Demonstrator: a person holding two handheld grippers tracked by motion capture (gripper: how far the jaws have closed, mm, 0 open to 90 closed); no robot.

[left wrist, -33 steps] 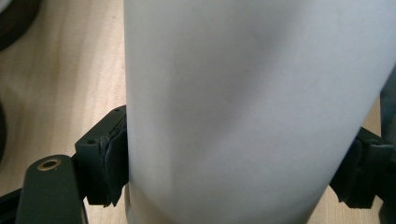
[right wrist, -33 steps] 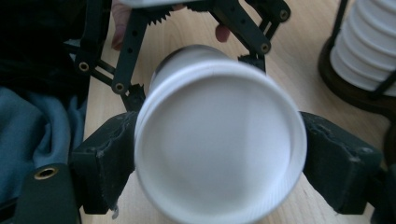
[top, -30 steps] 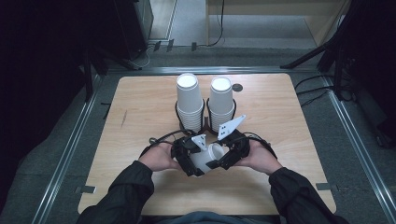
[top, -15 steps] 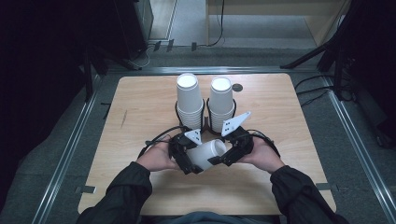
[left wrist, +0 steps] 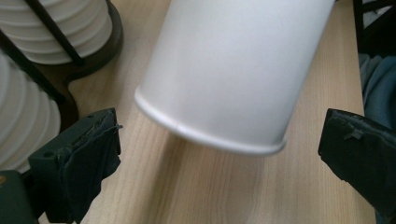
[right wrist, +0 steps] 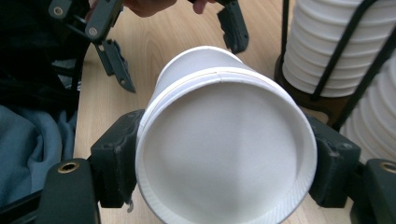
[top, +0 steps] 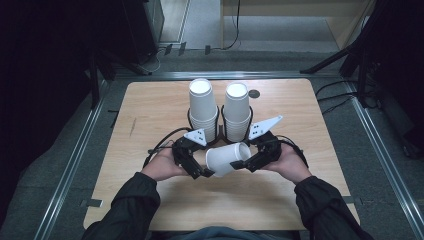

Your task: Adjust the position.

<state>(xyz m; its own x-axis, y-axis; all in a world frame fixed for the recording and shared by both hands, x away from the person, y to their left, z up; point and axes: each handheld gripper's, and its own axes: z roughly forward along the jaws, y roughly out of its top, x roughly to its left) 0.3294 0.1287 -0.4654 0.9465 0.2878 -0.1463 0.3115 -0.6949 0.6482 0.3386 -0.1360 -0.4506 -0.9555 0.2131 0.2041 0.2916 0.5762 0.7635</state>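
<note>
Near the desk [top: 150,115] front edge, at 6 o'clock from the two cup stacks [top: 202,107]: paper cup [top: 227,157] on its side, clenched by right tool [top: 250,162]; left tool [top: 200,170] just released, spread wide. Risk: crushing the thin wall, or slipping free and rolling.

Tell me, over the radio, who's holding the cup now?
Right gripper clamped on paper cup. Left gripper open, jaws just widened, clear of cup. Cup stacks close behind.
</note>
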